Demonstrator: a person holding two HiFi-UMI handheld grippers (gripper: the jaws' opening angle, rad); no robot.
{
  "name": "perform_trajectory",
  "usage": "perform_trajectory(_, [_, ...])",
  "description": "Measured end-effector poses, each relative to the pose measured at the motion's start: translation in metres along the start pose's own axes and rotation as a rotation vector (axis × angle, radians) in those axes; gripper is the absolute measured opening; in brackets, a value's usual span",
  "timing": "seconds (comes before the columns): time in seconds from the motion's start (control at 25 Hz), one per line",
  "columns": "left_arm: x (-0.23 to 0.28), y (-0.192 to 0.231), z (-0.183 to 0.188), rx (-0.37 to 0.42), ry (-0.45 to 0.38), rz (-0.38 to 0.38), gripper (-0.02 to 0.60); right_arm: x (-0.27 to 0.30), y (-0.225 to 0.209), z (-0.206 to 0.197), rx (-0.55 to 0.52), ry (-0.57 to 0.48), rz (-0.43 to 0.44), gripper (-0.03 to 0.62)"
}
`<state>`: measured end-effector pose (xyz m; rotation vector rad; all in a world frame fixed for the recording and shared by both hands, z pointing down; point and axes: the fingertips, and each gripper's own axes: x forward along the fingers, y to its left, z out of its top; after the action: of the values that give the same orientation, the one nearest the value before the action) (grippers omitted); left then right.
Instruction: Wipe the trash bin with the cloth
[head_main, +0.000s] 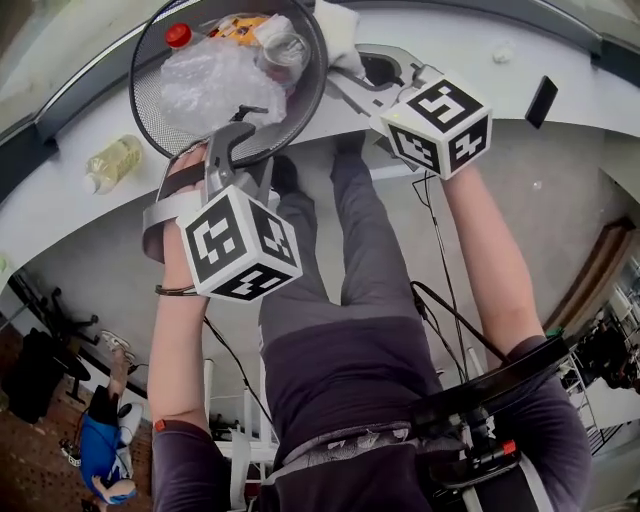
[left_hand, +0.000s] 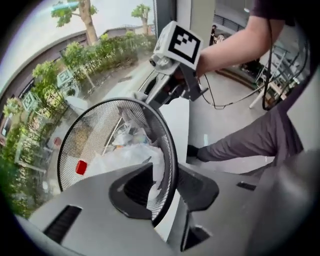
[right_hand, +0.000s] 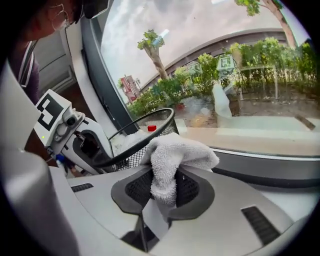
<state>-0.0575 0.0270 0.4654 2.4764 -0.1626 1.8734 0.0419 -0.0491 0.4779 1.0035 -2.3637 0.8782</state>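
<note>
The black wire-mesh trash bin (head_main: 150, 95) stands on the white counter at the top of the head view, holding trash. My left gripper (head_main: 238, 135) is shut on the bin's near rim. In the left gripper view the mesh wall (left_hand: 90, 135) runs between my left gripper's (left_hand: 167, 192) pads. My right gripper (head_main: 368, 68) is to the right of the bin, shut on a white terry cloth (head_main: 338, 35). In the right gripper view the cloth (right_hand: 175, 155) bunches out of my right gripper (right_hand: 162, 192), close beside the bin's rim (right_hand: 150, 125). Whether cloth and rim touch I cannot tell.
Inside the bin lie a crumpled clear plastic bag (head_main: 205, 80), a red-capped bottle (head_main: 178, 35) and orange packaging (head_main: 240, 25). A bottle of yellowish liquid (head_main: 112, 162) lies on the counter (head_main: 500, 70) left of the bin. A small black object (head_main: 541, 100) sits at the right. A window runs behind.
</note>
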Motion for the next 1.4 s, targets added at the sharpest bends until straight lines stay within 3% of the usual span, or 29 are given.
perform_trajectory(0.12, [-0.001,-0.01,0.013,-0.064,-0.055,-0.038,0.104,0.0,0.015,-0.022,0.02,0.046,0.043,0.077])
perform_trajectory(0.24, [-0.005,-0.009,0.035,-0.195,-0.171,-0.077,0.058,0.008,0.044,-0.043,0.006,0.097,0.103,0.077])
perform_trajectory(0.32, [-0.005,-0.006,0.046,-0.241,-0.195,-0.063,0.058,0.008,0.06,-0.052,0.025,0.104,0.138,0.077])
perform_trajectory(0.48, [-0.009,-0.013,0.048,-0.202,-0.193,-0.085,0.06,0.004,0.074,-0.059,0.018,0.112,0.16,0.077])
perform_trajectory(0.6, [-0.018,-0.02,0.034,-0.076,-0.179,-0.1,0.216,0.003,0.064,-0.054,0.022,0.107,0.13,0.077])
perform_trajectory(0.72, [-0.014,0.006,-0.01,0.134,-0.016,0.081,0.282,0.002,0.037,-0.04,0.048,0.071,0.071,0.077])
perform_trajectory(0.8, [-0.003,0.022,-0.032,0.214,0.071,0.167,0.282,-0.003,0.015,-0.03,0.077,0.047,0.029,0.077])
perform_trajectory(0.92, [0.006,0.024,-0.041,0.198,0.068,0.136,0.282,-0.008,-0.005,-0.016,0.052,0.028,-0.026,0.077])
perform_trajectory(1.12, [0.003,0.021,-0.033,0.142,0.037,0.118,0.233,0.002,0.014,-0.014,-0.128,0.082,-0.04,0.077])
perform_trajectory(1.4, [0.003,0.01,-0.014,0.102,0.006,0.112,0.153,0.008,0.062,-0.041,-0.122,0.12,0.039,0.077])
